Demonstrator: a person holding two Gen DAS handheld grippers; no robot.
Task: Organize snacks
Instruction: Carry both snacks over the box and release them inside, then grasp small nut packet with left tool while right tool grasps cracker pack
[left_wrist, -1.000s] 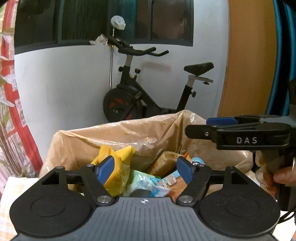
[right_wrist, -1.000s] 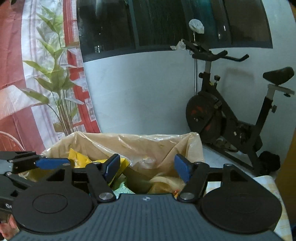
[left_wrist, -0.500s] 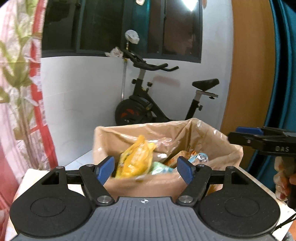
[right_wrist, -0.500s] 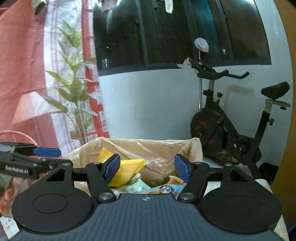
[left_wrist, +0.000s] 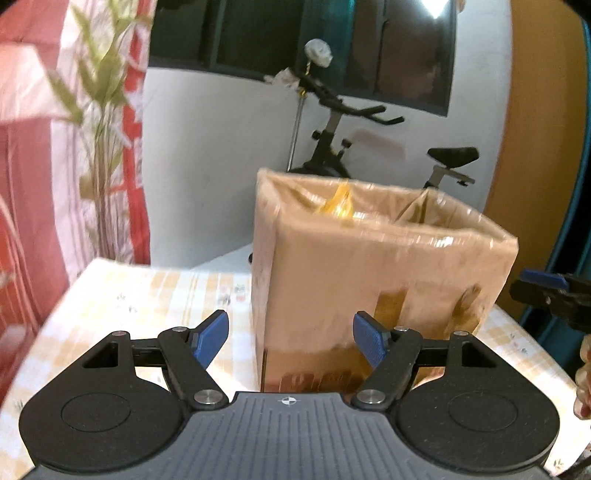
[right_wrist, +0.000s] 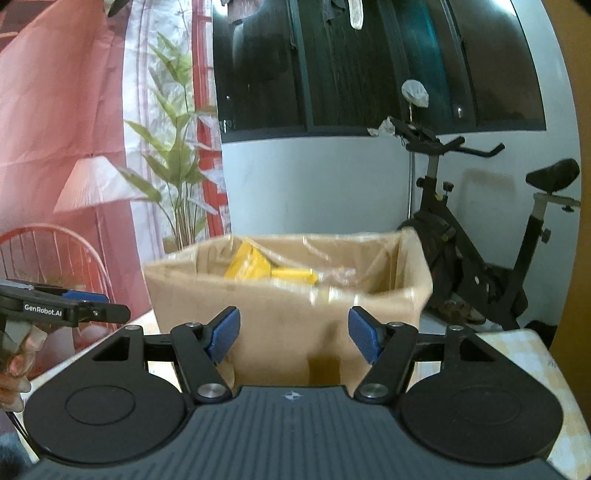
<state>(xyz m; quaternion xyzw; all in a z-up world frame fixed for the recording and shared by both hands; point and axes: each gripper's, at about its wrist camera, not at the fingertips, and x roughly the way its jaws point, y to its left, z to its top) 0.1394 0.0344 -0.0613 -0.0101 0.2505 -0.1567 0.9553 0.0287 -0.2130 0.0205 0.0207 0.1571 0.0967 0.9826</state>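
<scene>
A brown cardboard box (left_wrist: 369, 288) lined with clear plastic stands on the checked tablecloth (left_wrist: 155, 295). It also shows in the right wrist view (right_wrist: 288, 314). Yellow snack packets (right_wrist: 266, 267) poke up inside it; one tip shows in the left wrist view (left_wrist: 341, 203). My left gripper (left_wrist: 290, 338) is open and empty, in front of the box's near corner. My right gripper (right_wrist: 293, 334) is open and empty, facing the box's side. Each gripper shows at the edge of the other's view: the right one (left_wrist: 554, 291), the left one (right_wrist: 74, 310).
An exercise bike (right_wrist: 480, 229) stands behind the table by the white wall. A red curtain and a plant (right_wrist: 173, 184) are at the left. The table's near right corner (right_wrist: 535, 354) shows beside my right gripper.
Both grippers have pulled back and down from above the box's opening; the box now stands farther off and I see its outer sides. The snacks stay inside.
</scene>
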